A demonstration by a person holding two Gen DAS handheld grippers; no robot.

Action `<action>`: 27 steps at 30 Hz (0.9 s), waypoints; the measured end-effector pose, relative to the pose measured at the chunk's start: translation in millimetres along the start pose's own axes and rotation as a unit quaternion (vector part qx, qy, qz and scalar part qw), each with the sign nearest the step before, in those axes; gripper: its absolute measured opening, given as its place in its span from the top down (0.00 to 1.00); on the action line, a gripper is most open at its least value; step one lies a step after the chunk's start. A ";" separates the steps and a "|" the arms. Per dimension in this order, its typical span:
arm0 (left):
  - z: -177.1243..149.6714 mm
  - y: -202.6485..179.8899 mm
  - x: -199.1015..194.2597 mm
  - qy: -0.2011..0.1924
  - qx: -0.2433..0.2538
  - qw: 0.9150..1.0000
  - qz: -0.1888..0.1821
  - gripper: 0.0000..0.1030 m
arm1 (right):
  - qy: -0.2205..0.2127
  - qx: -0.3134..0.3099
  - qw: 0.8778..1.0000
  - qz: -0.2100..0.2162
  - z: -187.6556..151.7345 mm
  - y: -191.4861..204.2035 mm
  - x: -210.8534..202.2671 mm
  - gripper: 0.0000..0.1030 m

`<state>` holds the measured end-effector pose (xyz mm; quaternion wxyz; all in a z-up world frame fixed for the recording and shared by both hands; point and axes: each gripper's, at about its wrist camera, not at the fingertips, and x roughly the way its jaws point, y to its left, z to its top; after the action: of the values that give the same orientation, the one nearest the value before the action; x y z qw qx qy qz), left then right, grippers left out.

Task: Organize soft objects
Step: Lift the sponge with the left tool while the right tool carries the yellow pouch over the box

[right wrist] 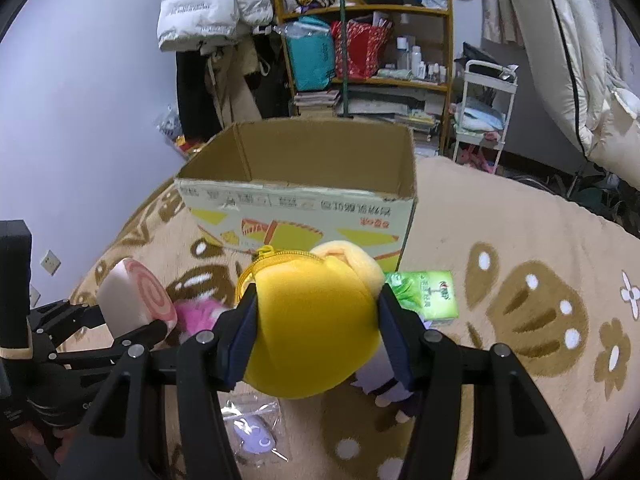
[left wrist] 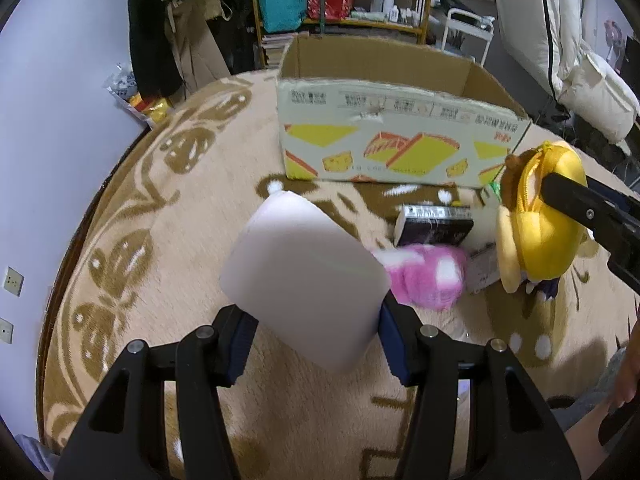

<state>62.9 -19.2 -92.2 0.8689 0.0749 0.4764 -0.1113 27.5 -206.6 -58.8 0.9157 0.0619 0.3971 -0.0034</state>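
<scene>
Both claws are gripping: left gripper (left wrist: 316, 344) is squeezing a white swirl-faced foam cushion (left wrist: 304, 276), right gripper (right wrist: 316, 340) is pinching a yellow plush doll (right wrist: 316, 328) across its head, hanging above the rug before the open cardboard box (right wrist: 296, 200). Likely light, squashy; mid-body holds seem best.
</scene>
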 end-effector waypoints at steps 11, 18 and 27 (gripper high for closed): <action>15.6 3.0 -24.4 -0.046 -0.010 0.999 0.008 0.48 | -0.059 0.004 0.998 0.002 12.0 -3.4 -23.6 0.42; 30.8 -3.4 -46.3 -0.088 0.011 0.996 0.026 0.48 | -0.085 0.010 0.996 0.000 24.4 -9.5 -34.5 0.42; 68.6 3.5 -57.2 -0.114 -0.002 0.993 0.016 0.48 | -0.116 0.003 0.993 -0.003 50.7 -15.8 -39.3 0.42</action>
<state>89.7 -25.0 -7.1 0.9196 0.0675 0.3729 -0.1041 36.6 -229.8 2.3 0.9554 0.0624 0.2883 -0.0143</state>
